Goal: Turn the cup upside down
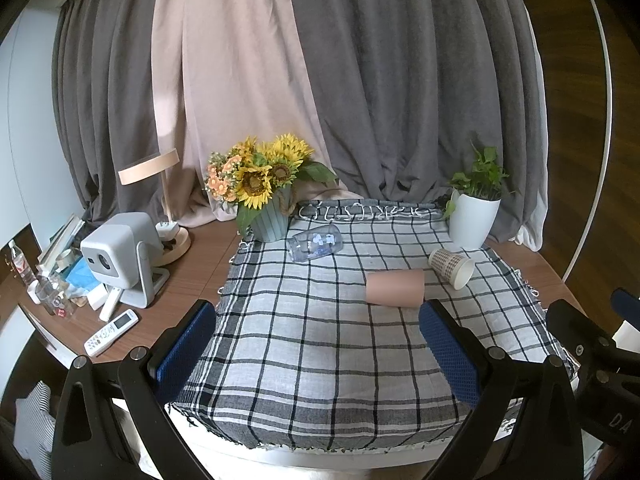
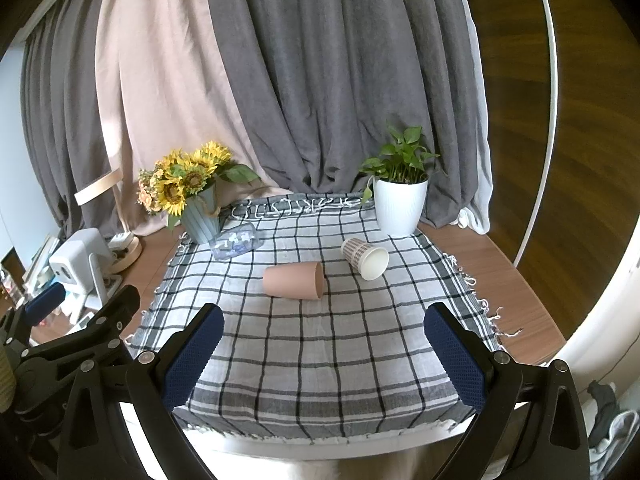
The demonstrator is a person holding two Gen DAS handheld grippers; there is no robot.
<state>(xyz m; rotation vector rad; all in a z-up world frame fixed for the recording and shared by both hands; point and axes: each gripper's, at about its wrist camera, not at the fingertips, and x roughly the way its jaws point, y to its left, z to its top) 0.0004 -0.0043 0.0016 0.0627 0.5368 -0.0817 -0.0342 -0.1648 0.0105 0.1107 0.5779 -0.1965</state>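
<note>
Three cups lie on their sides on the checked cloth point(image 1: 304, 344). A pink cup point(image 1: 394, 288) lies mid-cloth, also in the right wrist view point(image 2: 294, 280). A patterned paper cup point(image 1: 451, 267) lies right of it, mouth toward me point(image 2: 365, 258). A clear glass cup point(image 1: 316, 243) lies near the flower pot point(image 2: 237, 243). My left gripper point(image 1: 316, 324) is open and empty, above the near half of the cloth, short of the pink cup. My right gripper point(image 2: 323, 324) is open and empty, also short of the cups.
A sunflower pot point(image 1: 270, 222) stands at the cloth's back left, a white plant pot point(image 1: 472, 220) at back right. A projector point(image 1: 120, 256), lamp point(image 1: 150, 166), remote point(image 1: 111, 332) and clutter sit on the wooden table point(image 1: 192, 280) to the left. Curtains hang behind.
</note>
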